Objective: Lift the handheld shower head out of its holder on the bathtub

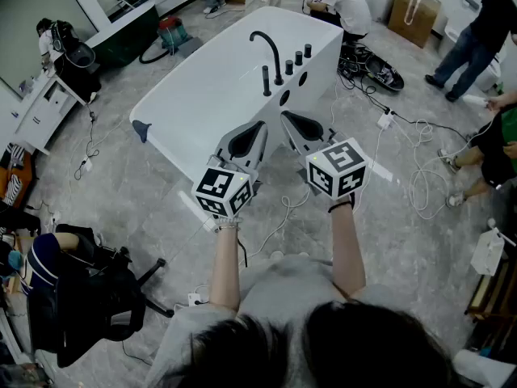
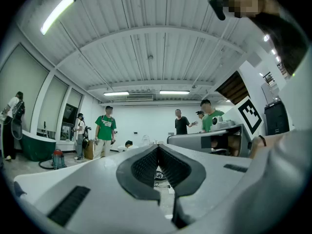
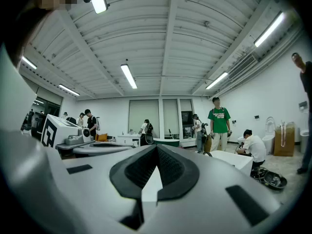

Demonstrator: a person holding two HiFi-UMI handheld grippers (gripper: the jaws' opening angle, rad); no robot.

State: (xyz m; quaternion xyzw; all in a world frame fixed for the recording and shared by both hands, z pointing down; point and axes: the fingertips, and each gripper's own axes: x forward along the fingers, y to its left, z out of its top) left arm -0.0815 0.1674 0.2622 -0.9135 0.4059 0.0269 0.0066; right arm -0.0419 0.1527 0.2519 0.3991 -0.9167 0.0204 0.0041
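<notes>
Grey floor [image 1: 388, 241], loose cables [image 1: 420, 180], white tub [image 1: 327, 55] straight ahead. Found shower head [image 1: 266, 81] seated upright in holder on tub's rim, just beside arched spout [image 1: 266, 47], with spout's base between it and knobs [image 1: 298, 58]. Untouched; task not begun. Held left gripper [image 1: 262, 126] and right gripper [image 1: 285, 116] side by side, level, noses toward tub, clear of shower head. Read as ready pose, not a reach. Saw both sets of jaws closed tip to tip, nothing between; made sense with nothing in range yet. Would have needed one pair opened before closing in. Judged upright seating as calling for straight lift. Couldn't see hose; expected possible drag. Noted spout close by, so favoured approach from open side.
</notes>
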